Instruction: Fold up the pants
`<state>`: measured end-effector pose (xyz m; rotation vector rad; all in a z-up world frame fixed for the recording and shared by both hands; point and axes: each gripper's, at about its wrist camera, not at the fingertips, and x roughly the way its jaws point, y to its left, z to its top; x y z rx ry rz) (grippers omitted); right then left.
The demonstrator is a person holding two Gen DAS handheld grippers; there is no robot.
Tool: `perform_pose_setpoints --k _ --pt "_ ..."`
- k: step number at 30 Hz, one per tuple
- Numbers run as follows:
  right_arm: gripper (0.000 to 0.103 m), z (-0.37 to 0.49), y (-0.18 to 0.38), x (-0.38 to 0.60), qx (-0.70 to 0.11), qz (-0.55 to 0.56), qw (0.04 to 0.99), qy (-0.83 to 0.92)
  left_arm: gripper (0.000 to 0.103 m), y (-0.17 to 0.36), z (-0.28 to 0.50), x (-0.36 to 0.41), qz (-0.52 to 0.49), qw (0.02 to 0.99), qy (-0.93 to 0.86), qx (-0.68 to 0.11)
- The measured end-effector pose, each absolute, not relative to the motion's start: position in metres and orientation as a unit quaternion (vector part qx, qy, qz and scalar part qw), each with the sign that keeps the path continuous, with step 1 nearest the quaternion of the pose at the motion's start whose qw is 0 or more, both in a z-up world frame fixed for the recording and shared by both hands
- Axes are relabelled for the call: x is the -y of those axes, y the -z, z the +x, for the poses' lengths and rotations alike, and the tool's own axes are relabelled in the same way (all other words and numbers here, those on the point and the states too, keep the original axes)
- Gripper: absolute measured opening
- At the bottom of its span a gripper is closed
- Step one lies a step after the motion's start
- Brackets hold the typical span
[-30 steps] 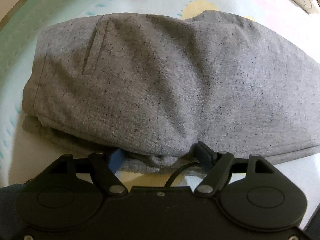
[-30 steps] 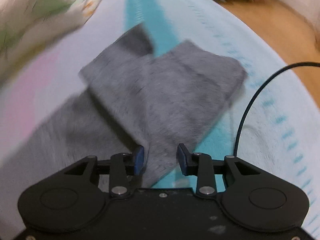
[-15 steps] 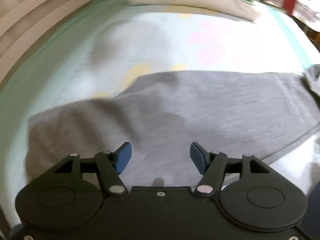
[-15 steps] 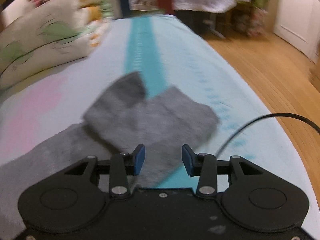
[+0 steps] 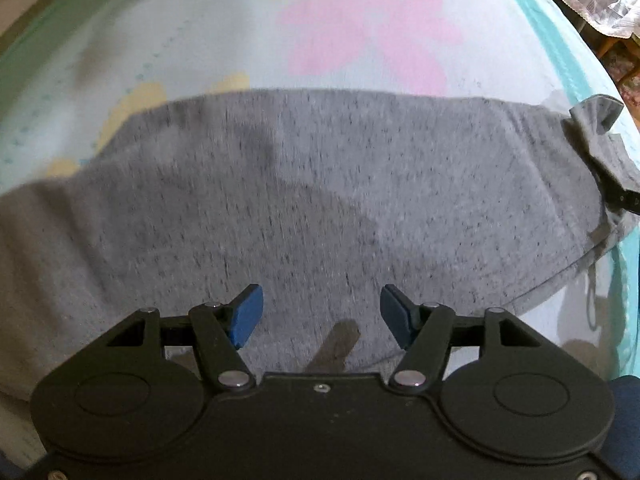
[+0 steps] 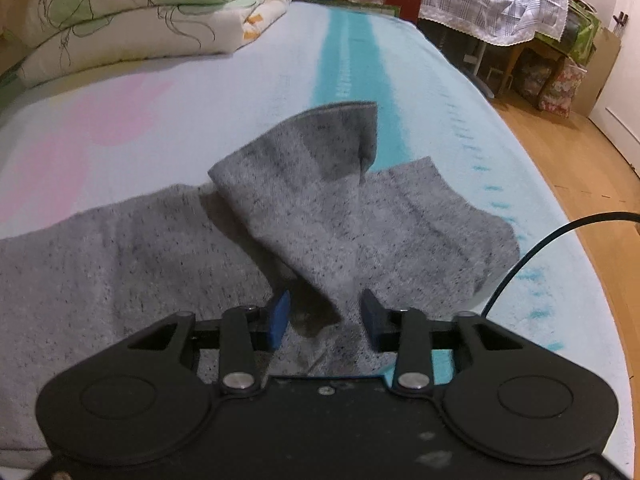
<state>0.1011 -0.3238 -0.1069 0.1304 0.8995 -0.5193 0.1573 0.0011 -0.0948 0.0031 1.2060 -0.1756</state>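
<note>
The right gripper point(image 6: 324, 322) is closing around a raised fold of the grey pants point(image 6: 332, 216), pads not yet pressing; the left gripper point(image 5: 320, 316) hangs open above the pants' leg, spread along the bed point(image 5: 200, 32), quilt point(image 6: 132, 12) beyond

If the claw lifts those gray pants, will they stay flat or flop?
Probably flop: the gray pants already drape in soft folds. They likely won't slide much, since the knit looks fuzzy on the bed sheet. The right claw is closing around a raised fold.
</note>
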Motion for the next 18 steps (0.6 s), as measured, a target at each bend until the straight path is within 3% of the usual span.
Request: perform_pose_setpoints --k 1,2,10,15,18 --pt "0.006 0.102 0.108 0.324 -0.438 0.061 0.862 0.246 0.067 0.095 0.156 -0.002 0.002 0.819 0.082 -0.567" --pt "0.003 0.102 0.113 0.323 -0.438 0.059 0.860 0.255 0.067 0.094 0.155 -0.003 0.005 0.820 0.083 -0.566" --pt "0.001 0.065 0.102 0.351 -0.421 0.180 0.849 0.265 0.067 0.089 0.160 0.001 0.008 0.825 0.095 -0.557" --pt "0.002 0.068 0.117 0.353 -0.428 0.175 0.844 0.272 0.068 0.101 0.167 0.005 0.019 0.823 0.113 -0.556" --pt "0.013 0.069 0.109 0.349 -0.415 0.161 0.850 0.282 0.067 0.125 0.177 0.005 0.028 0.799 0.113 -0.589"
